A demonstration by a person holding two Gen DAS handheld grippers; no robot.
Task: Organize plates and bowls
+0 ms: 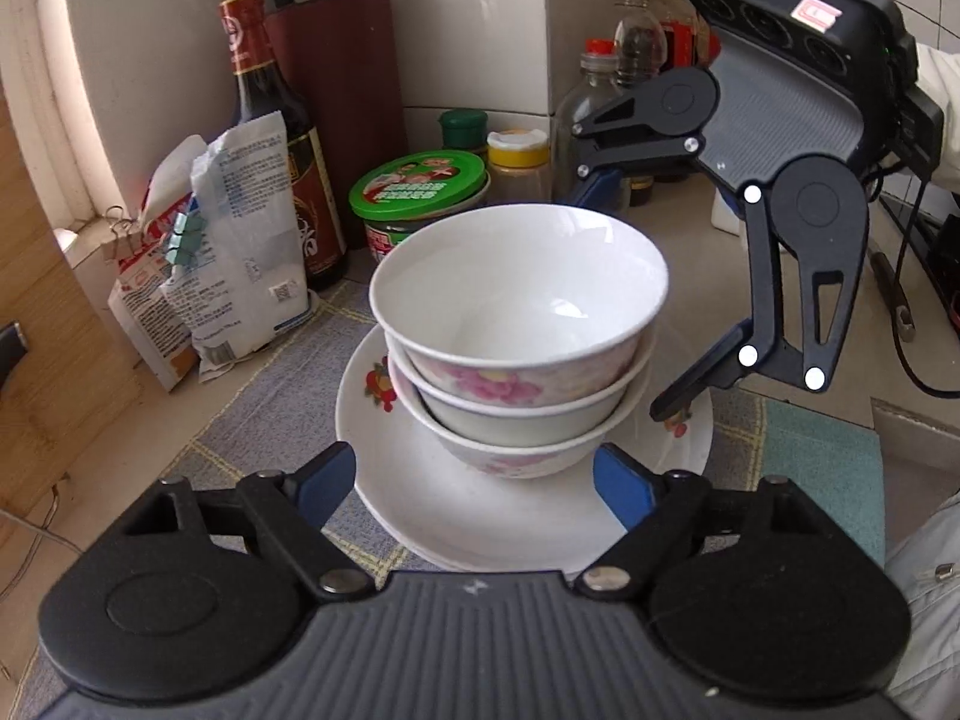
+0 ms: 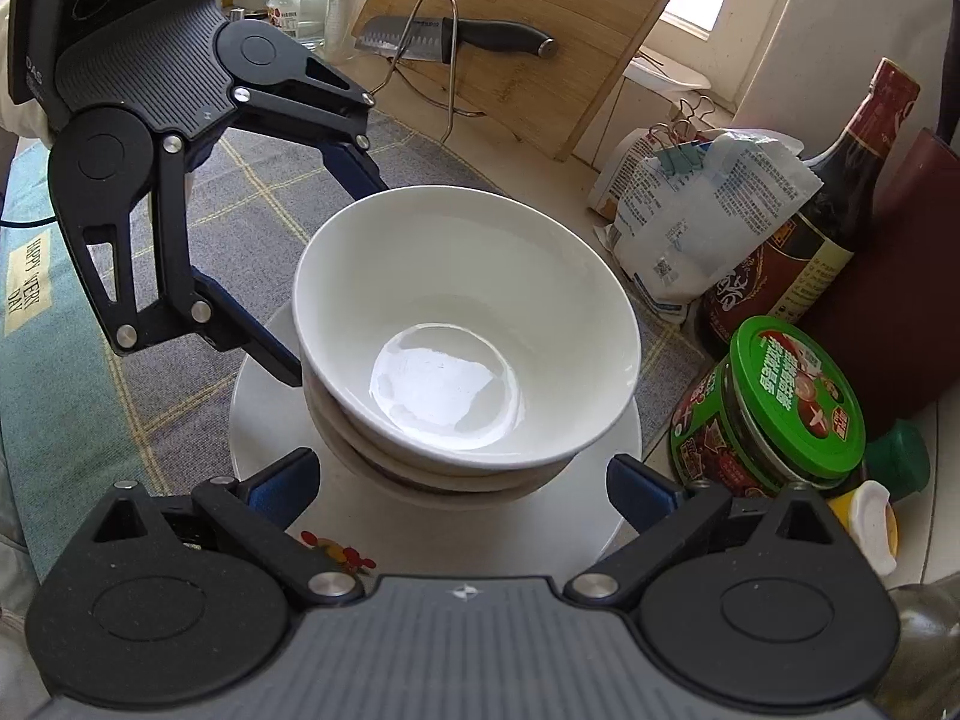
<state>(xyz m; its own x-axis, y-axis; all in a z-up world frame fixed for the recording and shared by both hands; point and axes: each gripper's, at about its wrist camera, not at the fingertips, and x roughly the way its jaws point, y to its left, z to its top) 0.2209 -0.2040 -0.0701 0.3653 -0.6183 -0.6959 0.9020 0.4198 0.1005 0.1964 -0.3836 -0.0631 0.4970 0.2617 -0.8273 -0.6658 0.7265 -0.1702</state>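
Note:
Three white bowls with pink flowers [image 1: 516, 324] are nested in a stack on a pile of white plates [image 1: 420, 480] with a fruit print. The stack also shows in the right wrist view [image 2: 462, 330], on the plates [image 2: 264, 408]. My left gripper [image 1: 474, 480] is open, its blue pads either side of the stack's near base. My right gripper [image 2: 462, 480] is open on the opposite side of the stack; it shows in the left wrist view [image 1: 624, 294], jaws wide, fingers straddling the bowls. Neither gripper holds anything.
Behind the stack stand a green-lidded jar [image 1: 420, 192], a dark sauce bottle [image 1: 270, 138], paper bags [image 1: 222, 240], several condiment bottles [image 1: 594, 108] and a knife block [image 1: 342, 90]. A cutting board [image 2: 528, 30] and knife [image 2: 456, 36] lean at the far side. A checked cloth [image 1: 270, 408] covers the counter.

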